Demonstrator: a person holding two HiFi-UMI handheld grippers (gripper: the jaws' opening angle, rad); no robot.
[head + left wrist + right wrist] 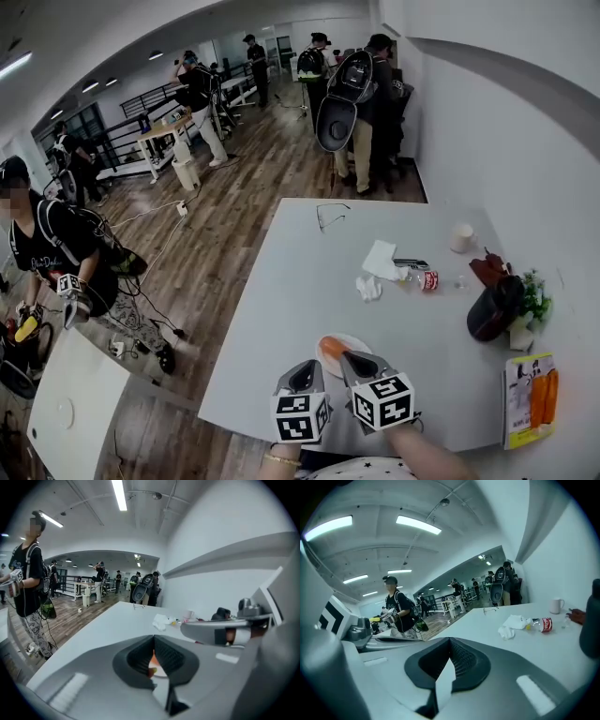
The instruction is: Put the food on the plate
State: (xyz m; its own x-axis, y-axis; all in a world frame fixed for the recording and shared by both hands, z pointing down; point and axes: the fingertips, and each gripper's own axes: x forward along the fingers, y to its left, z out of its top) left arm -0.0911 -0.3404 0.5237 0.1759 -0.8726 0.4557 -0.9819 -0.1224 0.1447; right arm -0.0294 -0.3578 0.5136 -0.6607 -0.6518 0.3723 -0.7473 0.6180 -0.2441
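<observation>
The left gripper's [153,639] fingers [135,660] are together at the tips with nothing clamped. Through the thin slit beneath the tips a sliver of the orange food [152,661] and the white plate [160,673] shows beyond them. The right gripper's [450,641] fingers [465,660] are also together and empty, with only bare counter seen past them.

In the head view both grippers sit side by side at the near edge of the counter [300,281]. The left gripper [302,373] is just beside the plate's left side, and the right gripper [356,361] reaches over the plate's near right part. The food [330,348] lies on the plate [349,338], at its left side, apart from both sets of fingers. The plate stands close to the near edge, about midway along it.

Farther in, toward the middle of the counter, a crumpled tissue [368,288] lies next to a flat napkin [380,260], with a red-labelled bottle [420,277] on its side just to their right. A cup [461,238] stands near the right edge, toward the far end. Glasses [330,217] rest by the far edge. Along the right edge sit a dark bag [492,309] and a small plant [536,295], touching or nearly so. A packet [530,396] showing orange sticks lies at the near right corner.

Several people stand on the wooden floor beyond the counter.
</observation>
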